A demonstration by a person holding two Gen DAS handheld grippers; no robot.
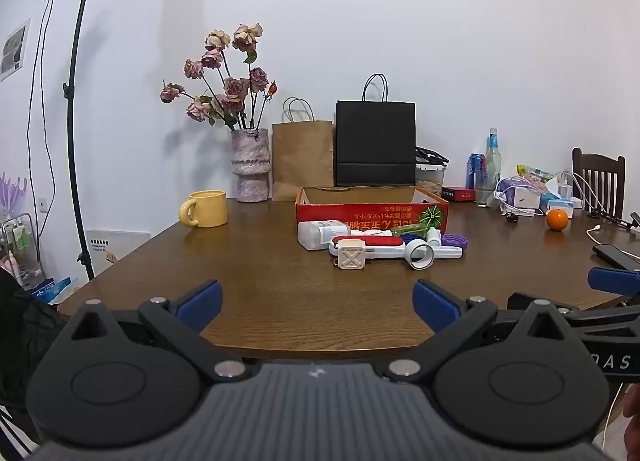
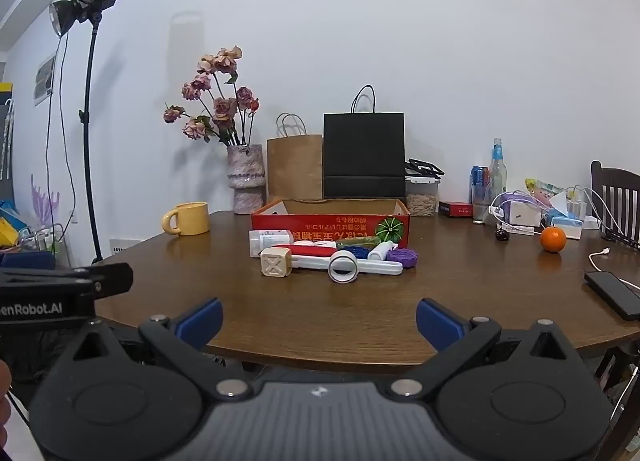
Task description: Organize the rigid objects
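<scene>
mug (image 1: 206,208) at table's (image 1: 256,285) far left | vase (image 1: 250,165) and two bags (image 1: 374,143) by wall | red box (image 1: 372,209) mid-table, open | heap just before box: bottle (image 1: 320,233), beige cube (image 1: 351,257), white ring (image 1: 421,256), purple disc (image 1: 454,240) | orange (image 1: 557,219) far right | left gripper (image 1: 318,301) fingers wide apart, empty, at near edge | right gripper (image 2: 319,321) likewise

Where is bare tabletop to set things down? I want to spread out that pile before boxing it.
Bare wood runs from the table's near edge to the pile, led by the beige cube and white ring. Also free: between the yellow mug and the red box, and between pile and orange. Crowded: the back right corner, with bottles and cables.
</scene>
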